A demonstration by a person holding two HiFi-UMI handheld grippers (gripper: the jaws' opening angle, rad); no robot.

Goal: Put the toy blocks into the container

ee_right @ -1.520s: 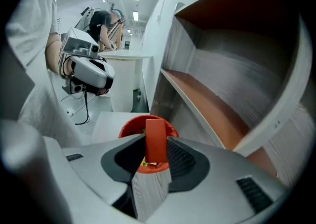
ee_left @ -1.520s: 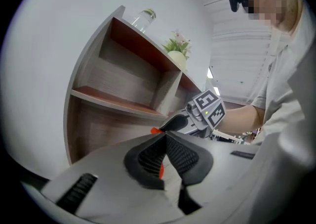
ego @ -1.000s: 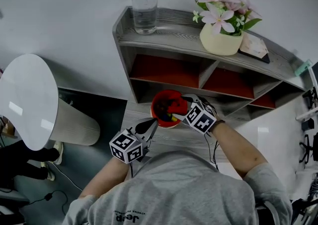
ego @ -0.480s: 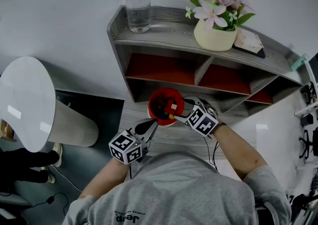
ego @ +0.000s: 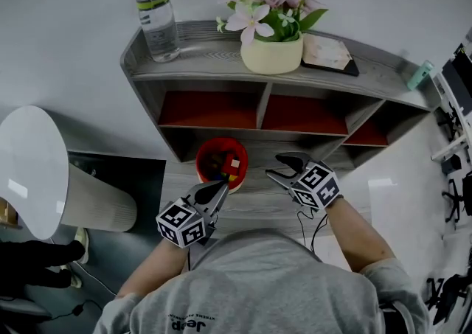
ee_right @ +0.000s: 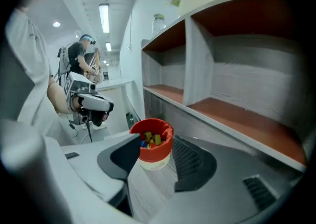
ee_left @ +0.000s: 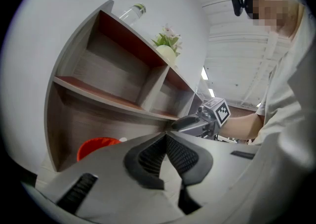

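Evidently the blocks [ee_right: 149, 139] already sit where the task wants them: a jumble of yellow, blue and red pieces inside the red container [ee_right: 154, 153]. It stands on the desk [ego: 258, 203], just in front of the lowest bay of the shelf [ego: 221, 67]. The container is upright, with its long axis vertical and its mouth facing straight up, so pieces can drop in from above and nothing spills. The blocks lie at mixed angles, and no common heading can be read from them.

The right gripper [ego: 283, 165] hangs at 3 o'clock of the container, apart from it, pointing toward it and somewhat down. Its jaws have just been closing, yet they stand spread with nothing between them. In the right gripper view the container only shows through the gap, beyond the tips. That reads as a gripper with nothing to carry, held clear of the rim.

The left gripper [ego: 216, 189] sits at 6 o'clock of the container, near its base, aimed about level toward 12 o'clock. Its jaws are pressed together with nothing pinched, likely parked out of the other gripper's way. No loose block shows on the visible desk, so I judge the task to be at or near its end.
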